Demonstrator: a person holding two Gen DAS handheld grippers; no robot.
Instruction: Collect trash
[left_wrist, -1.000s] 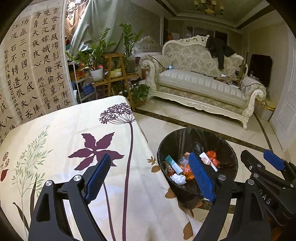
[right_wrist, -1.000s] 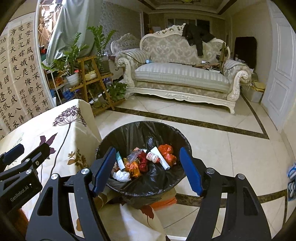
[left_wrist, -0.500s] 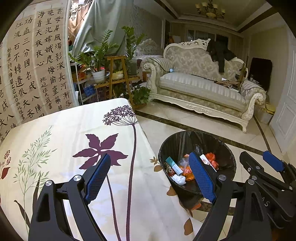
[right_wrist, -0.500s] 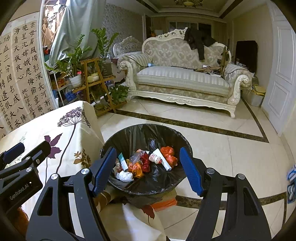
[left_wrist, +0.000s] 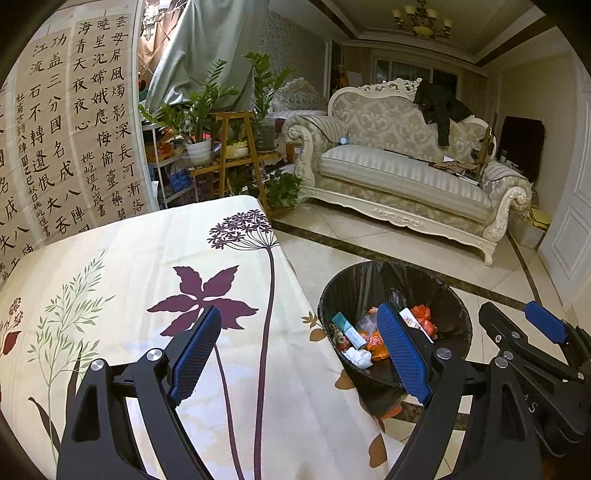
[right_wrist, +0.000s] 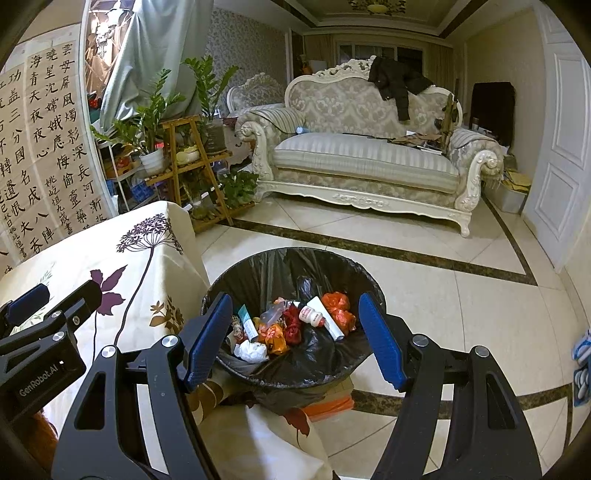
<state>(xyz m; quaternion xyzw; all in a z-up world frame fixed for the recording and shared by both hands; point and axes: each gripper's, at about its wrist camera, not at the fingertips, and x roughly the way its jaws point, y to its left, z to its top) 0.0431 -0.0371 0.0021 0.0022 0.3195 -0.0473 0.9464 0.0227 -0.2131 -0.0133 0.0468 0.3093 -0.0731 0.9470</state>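
Note:
A round bin with a black liner (right_wrist: 280, 266) stands on the floor beside the table, holding several pieces of trash (right_wrist: 295, 325): orange and red wrappers, a white tube, crumpled paper. My right gripper (right_wrist: 295, 306) hovers above the bin, open, with nothing between its blue pads. My left gripper (left_wrist: 295, 325) is open and empty over the table's right edge, with the bin (left_wrist: 354, 288) past its right finger. The right gripper's finger (left_wrist: 543, 325) shows at the left wrist view's right edge. The left gripper's finger (right_wrist: 29, 306) shows at the right wrist view's left edge.
The table wears a cream cloth with purple flowers (left_wrist: 147, 258). Beyond the tiled floor (right_wrist: 461, 295) stand an ornate sofa (right_wrist: 362, 158) and a wooden plant stand (right_wrist: 184, 155). A calligraphy screen (left_wrist: 55, 129) stands behind the table. A white door (right_wrist: 561, 129) is at the right.
Both views have drifted only slightly; the bin and table sit almost where they were. Both grippers have stayed open and empty.

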